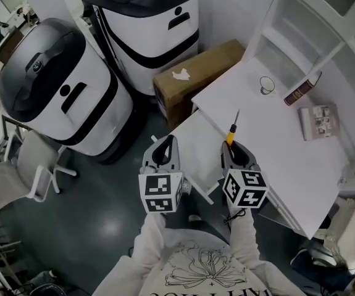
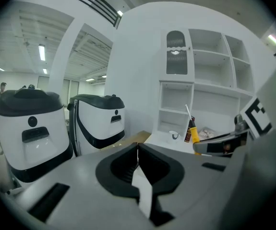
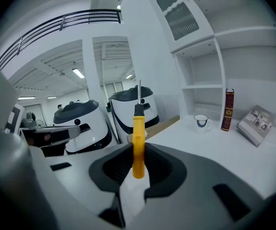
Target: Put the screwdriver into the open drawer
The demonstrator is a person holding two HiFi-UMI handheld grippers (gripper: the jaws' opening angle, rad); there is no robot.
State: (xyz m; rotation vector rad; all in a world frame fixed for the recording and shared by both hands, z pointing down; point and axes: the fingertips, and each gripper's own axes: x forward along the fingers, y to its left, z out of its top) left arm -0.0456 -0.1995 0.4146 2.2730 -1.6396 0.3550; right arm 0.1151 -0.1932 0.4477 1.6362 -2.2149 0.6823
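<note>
The right gripper [image 3: 138, 152] has its fingers [image 3: 162, 163] pinching the lower part of the screwdriver [image 3: 138, 128] by its yellow handle. The tool stands upright out of the grip, with a black collar above the yellow and a thin metal shaft pointing up and away. The left gripper [image 2: 138, 148] holds nothing, and its fingers [image 2: 157, 164] are pressed together, tip against tip. In the head view the two grippers sit side by side and apart, just ahead of the person's pale sleeves [image 1: 155, 233]. The white open drawer [image 1: 192, 143] shows between and just beyond them, pulled out from the edge of the white surface [image 1: 276, 153]. The screwdriver is clear of the drawer, up in the right gripper at the drawer's right side, with its shaft showing against the surface. Farther on, the surface carries a small cup [image 1: 267, 85], a dark red book [image 1: 302, 91] and a booklet [image 1: 318, 121] with a pictured cover, in front of white shelving [image 1: 300, 23]. To the left of the surface a cardboard box [image 1: 196, 73] sits on the floor. Two large white-and-black machines [image 1: 60, 91] stand beyond it.
</note>
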